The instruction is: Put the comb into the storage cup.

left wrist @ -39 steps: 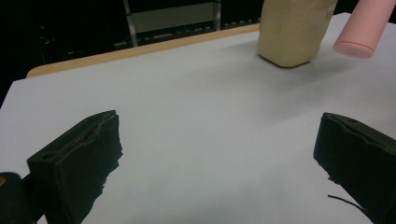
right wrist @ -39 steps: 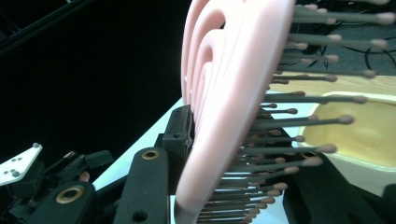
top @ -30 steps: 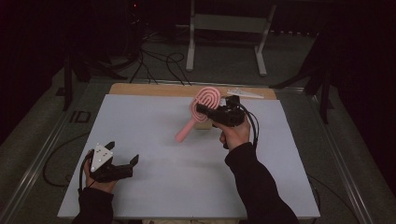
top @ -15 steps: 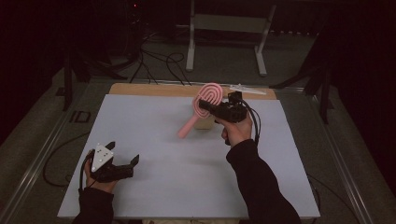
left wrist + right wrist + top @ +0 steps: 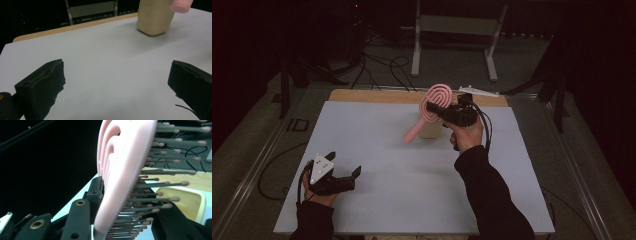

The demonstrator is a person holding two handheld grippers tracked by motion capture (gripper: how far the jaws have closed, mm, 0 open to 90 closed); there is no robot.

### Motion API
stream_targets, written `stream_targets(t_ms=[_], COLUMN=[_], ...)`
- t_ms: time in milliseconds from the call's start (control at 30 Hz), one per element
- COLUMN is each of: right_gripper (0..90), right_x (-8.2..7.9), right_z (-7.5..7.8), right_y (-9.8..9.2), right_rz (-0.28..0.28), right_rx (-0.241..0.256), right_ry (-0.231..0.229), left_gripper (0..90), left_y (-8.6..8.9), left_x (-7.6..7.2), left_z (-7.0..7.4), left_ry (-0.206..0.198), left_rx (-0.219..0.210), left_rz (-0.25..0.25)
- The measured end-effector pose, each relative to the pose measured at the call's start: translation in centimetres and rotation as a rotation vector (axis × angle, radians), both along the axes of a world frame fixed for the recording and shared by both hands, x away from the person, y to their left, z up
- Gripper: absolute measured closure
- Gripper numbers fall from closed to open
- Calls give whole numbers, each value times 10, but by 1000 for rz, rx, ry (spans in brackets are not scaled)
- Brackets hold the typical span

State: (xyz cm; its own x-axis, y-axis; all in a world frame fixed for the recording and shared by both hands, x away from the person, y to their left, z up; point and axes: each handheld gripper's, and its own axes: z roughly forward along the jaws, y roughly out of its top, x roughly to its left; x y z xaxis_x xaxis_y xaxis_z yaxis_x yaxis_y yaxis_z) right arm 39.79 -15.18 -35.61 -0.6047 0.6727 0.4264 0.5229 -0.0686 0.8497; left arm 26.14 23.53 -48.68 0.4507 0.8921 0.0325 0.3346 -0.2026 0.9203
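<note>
A pink hairbrush (image 5: 430, 109) with an open looped head hangs in the air over the back middle of the table, handle slanting down to the left. My right gripper (image 5: 443, 111) is shut on its head; in the right gripper view the pink head (image 5: 120, 175) and its bristles sit between the jaws. Under the brush stands a tan open-topped container (image 5: 430, 130), also seen as a tan container (image 5: 155, 16) in the left gripper view and as a tan container (image 5: 186, 201) below the bristles. My left gripper (image 5: 346, 169) rests open near the front left, nothing between its jaws.
The white tabletop (image 5: 377, 150) has a wooden strip (image 5: 377, 96) along its back edge. A white flat part (image 5: 479, 91) lies at the back right. Beyond the table are a metal stand (image 5: 454, 30) and cables (image 5: 377, 70) on the floor.
The right gripper has carried the hairbrush slightly right and up, so it now hangs over the tan container. The left gripper has stayed in place.
</note>
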Motion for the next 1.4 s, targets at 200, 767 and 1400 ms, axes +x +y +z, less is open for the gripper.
stream_targets(t_ms=[200,767,1400], right_gripper=[636,636,636], right_x=[4,17,31], right_z=[2,12,13], right_y=[-3,-10,-16], right_rz=[-11,-48,-88], right_rx=[-5,-14,-5], right_ry=[0,-9,4], left_gripper=[15,15,15], left_y=[0,1,1], left_x=[0,0,0], left_z=[0,0,0], left_ry=[0,-1,-2], left_rx=[0,-4,-5], left_rz=[-1,2,3])
